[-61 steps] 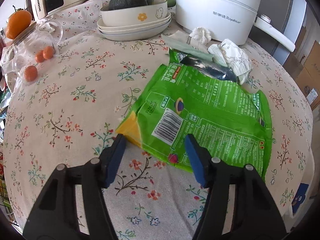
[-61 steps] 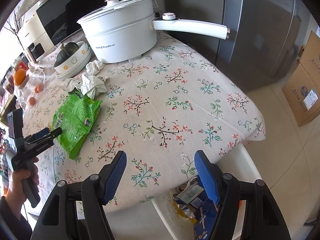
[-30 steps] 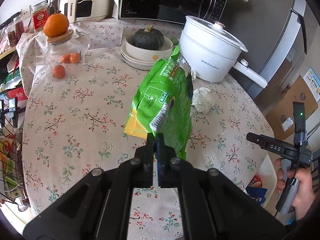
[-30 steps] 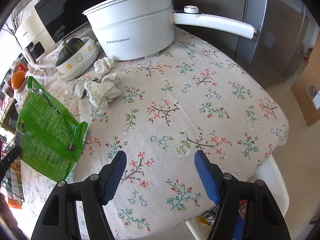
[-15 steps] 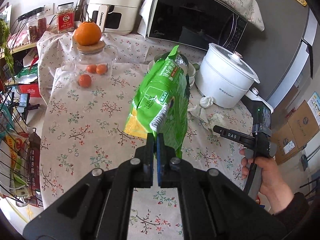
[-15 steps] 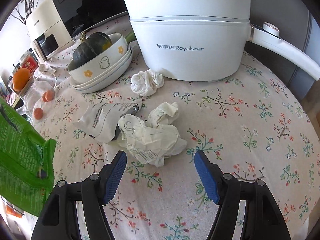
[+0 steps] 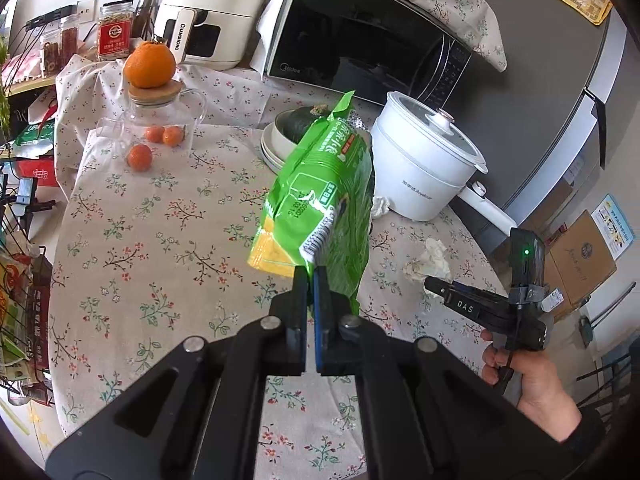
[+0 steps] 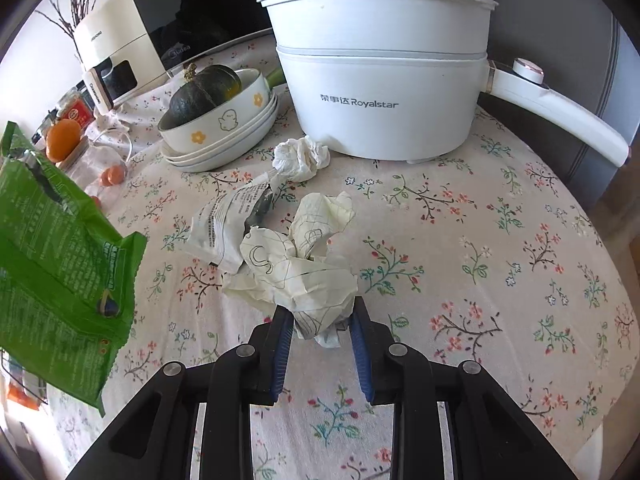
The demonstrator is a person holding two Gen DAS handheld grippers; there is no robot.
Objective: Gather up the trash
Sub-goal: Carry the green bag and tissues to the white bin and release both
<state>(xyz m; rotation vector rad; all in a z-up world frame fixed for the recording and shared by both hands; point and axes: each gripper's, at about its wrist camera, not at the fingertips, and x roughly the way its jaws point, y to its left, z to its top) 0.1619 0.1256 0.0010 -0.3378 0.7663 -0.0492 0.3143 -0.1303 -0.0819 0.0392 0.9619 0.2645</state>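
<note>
The left gripper (image 7: 311, 276) is pinching the bottom edge of a green snack bag (image 7: 324, 196) with its jaws pressed nearly together, and the bag is hanging clear above the floral table (image 7: 160, 240), its long axis running up and away from the gripper toward the microwave (image 7: 360, 44), torn top uppermost. A barcode and small printed text are showing on the bag, too small to read. The right gripper (image 8: 322, 322) is closing its jaws around a crumpled cream paper (image 8: 296, 272) with pen doodles on it; the blue pads are touching its lower folds on both sides, and the paper is lying near the middle of the table toward the right edge. Just behind it a creased white wrapper (image 8: 224, 224) with fine print is lying flat, and a white tissue wad (image 8: 300, 156) is sitting against the white pot (image 8: 380, 80) lettered "Royalstar". The microwave is reading "Midea", the white appliance (image 7: 208, 12) at the back edge "CHANGHONG".
</note>
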